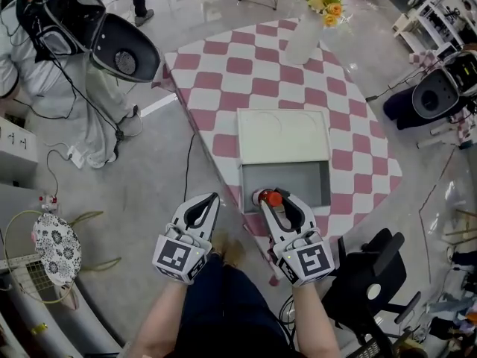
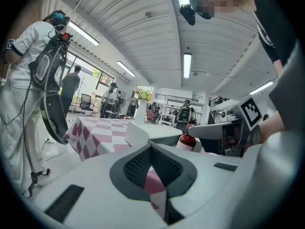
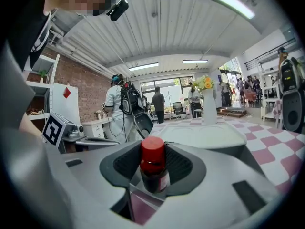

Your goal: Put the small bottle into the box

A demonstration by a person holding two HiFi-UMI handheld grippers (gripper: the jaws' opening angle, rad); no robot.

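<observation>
1. Small bottle (image 3: 153, 168): it stands upright between the pads of the right claw (image 1: 274, 200), which is closed on its dark body just under the red cap (image 3: 152, 149). The jaws stay fairly far apart because the bottle fills the gap.
2. The left claw (image 1: 213, 198) has its jaws drawn together with nothing between them. It sits just to the left of the right claw, off the near edge of the checked worktop (image 1: 223, 73).
3. The box (image 1: 298, 185) lies open just ahead of and below the right claw's tips, with its lid (image 1: 283, 135) lying flat beyond. The bottle is at the tray's near left corner.
4. The bottle looks light and rigid, with a smooth round wall, so it is probably slippery and may swivel between flat pads. If it is glass, a drop could crack it.
5. The body below the cap looks like the best place to hold it. The cap itself is narrower and might turn. A tall, narrow bottle tips easily, so it seems wise to let go only once its base is close to the tray floor.
</observation>
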